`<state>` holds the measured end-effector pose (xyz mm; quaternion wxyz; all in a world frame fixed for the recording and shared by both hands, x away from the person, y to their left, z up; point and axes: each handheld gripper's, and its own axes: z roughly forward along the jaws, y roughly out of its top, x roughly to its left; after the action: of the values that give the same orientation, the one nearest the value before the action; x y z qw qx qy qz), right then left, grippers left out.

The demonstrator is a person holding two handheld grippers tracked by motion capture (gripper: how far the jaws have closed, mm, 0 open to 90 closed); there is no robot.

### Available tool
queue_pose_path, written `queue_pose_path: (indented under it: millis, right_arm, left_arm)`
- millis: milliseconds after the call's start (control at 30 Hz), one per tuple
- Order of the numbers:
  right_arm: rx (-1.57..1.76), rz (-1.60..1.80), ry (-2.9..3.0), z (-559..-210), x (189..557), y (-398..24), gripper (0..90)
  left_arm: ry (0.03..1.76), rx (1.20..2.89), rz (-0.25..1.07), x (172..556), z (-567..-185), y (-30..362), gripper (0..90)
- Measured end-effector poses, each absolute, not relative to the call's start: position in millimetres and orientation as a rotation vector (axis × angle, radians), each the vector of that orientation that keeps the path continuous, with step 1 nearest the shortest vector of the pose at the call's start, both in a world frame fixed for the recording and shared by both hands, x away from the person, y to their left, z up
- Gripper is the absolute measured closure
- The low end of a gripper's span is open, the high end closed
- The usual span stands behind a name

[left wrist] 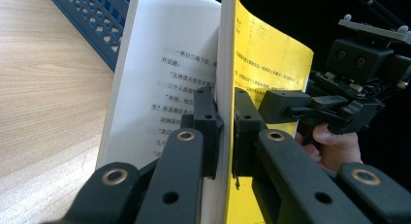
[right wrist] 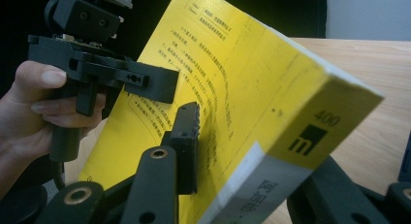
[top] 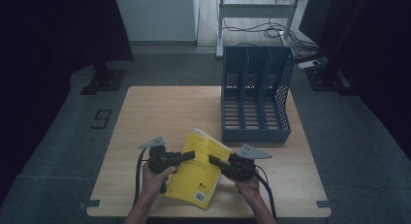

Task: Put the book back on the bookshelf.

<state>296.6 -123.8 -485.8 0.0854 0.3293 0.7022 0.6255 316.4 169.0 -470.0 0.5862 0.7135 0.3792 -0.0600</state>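
Both forearms low, converging — each hand-held gripper, left [top: 190,156] and right [top: 213,160], clamped on yellow book [top: 201,173] — tilted.

Dim room: light wooden table [top: 145,117] on grey speckled floor [top: 63,151], white wall [top: 155,15] behind, white metal frame [top: 254,10] with tangled cables [top: 271,30], black curtains [top: 48,40] flanking.

The yellow book [right wrist: 252,88] shows "400" on its spine above a black block mark; its Chinese print is too small to read.
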Motion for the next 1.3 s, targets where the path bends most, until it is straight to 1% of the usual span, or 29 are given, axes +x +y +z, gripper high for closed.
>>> queue_pose_path:
  millis: [300,600,1300]
  right_arm:
    - [0.929,1.825,2.075,-477.6,291.9,-124.3,65.7]
    - [0.851,1.767,2.016,-461.4,282.9,-127.1,69.0]
    - [0.851,1.815,2.013,-461.8,282.0,-128.2,69.7]
  left_arm:
    - [0.853,1.675,-0.117,314.5,-464.8,166.9,83.5]
    - [0.802,1.692,-0.092,313.1,-457.1,158.8,82.8]
    - [0.790,1.684,-0.100,312.2,-459.8,160.5,81.9]
